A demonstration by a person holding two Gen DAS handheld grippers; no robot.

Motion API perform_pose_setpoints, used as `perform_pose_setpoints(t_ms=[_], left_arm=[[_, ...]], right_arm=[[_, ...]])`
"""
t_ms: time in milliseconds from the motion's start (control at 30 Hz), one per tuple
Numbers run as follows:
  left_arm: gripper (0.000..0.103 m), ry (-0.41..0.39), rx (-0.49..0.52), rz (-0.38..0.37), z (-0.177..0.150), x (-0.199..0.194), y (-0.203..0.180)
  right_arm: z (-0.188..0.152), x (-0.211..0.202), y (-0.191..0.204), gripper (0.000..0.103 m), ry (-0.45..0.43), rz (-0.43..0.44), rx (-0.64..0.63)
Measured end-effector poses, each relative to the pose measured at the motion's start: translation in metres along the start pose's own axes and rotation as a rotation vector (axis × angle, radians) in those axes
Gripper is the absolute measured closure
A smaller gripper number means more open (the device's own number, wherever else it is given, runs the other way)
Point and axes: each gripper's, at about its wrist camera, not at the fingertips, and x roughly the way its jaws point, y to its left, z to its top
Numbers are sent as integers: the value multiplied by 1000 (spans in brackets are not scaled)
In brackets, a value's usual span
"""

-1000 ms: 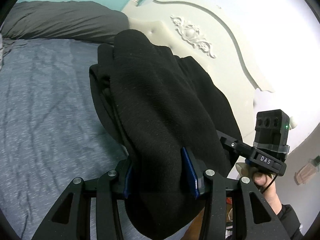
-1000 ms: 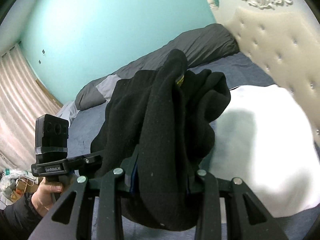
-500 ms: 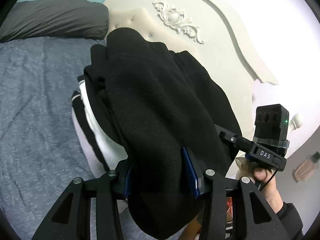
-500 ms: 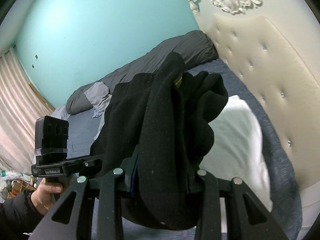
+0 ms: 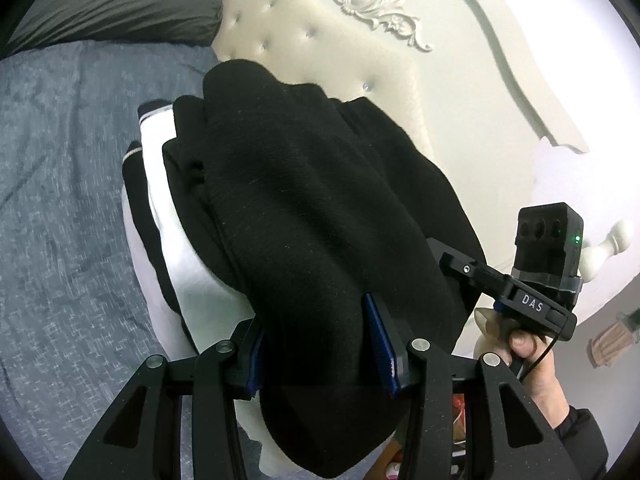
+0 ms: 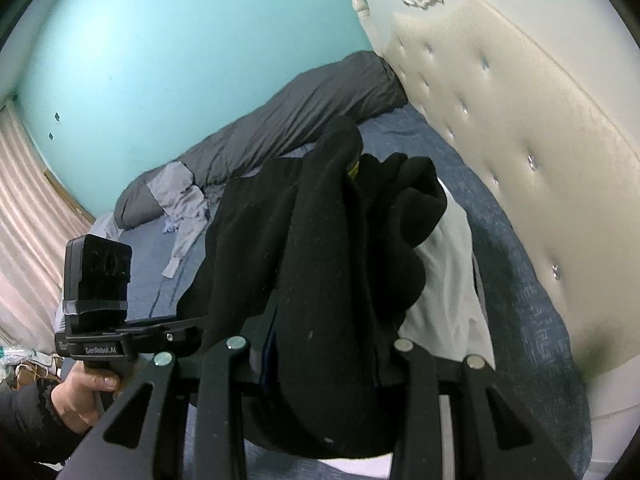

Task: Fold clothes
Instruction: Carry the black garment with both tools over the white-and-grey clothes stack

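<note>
Both grippers carrying one bunched black garment (image 5: 304,216) in air, over blue bed sheet (image 5: 60,200) near tufted headboard (image 6: 520,160). White garment (image 5: 160,184) lying below it. Left gripper (image 5: 320,336), right gripper (image 6: 320,360) each pinching thick fold. Likely setting down: keeping grips level, lowering squarely onto pile, releasing together.

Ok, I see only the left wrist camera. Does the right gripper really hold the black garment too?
Observer: Yes. In the right wrist view the black garment runs between the fingers of the right gripper.
Operator: Are there other clothes on the bed, not folded?
Observer: One light grey garment lies crumpled on the bed, next to the dark grey duvet.
Operator: Any mark on the black one?
Observer: A small yellow label shows in its top folds.
</note>
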Motion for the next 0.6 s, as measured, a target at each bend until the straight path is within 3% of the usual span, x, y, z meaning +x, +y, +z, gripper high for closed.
perform_pose_setpoints(t_ms=[167, 300, 433, 600], left_arm=[[55, 7, -18, -3, -4, 4, 6], [54, 17, -31, -7, -4, 2, 8], [53, -8, -11, 32, 1, -19, 10], [53, -45, 18, 88, 7, -48, 12]], right_arm=[[-4, 11, -12, 67, -1, -30, 18], [-4, 13, -18, 57, -28, -72, 42], [3, 11, -20, 48, -49, -116, 58], [12, -8, -16, 46, -128, -213, 60]])
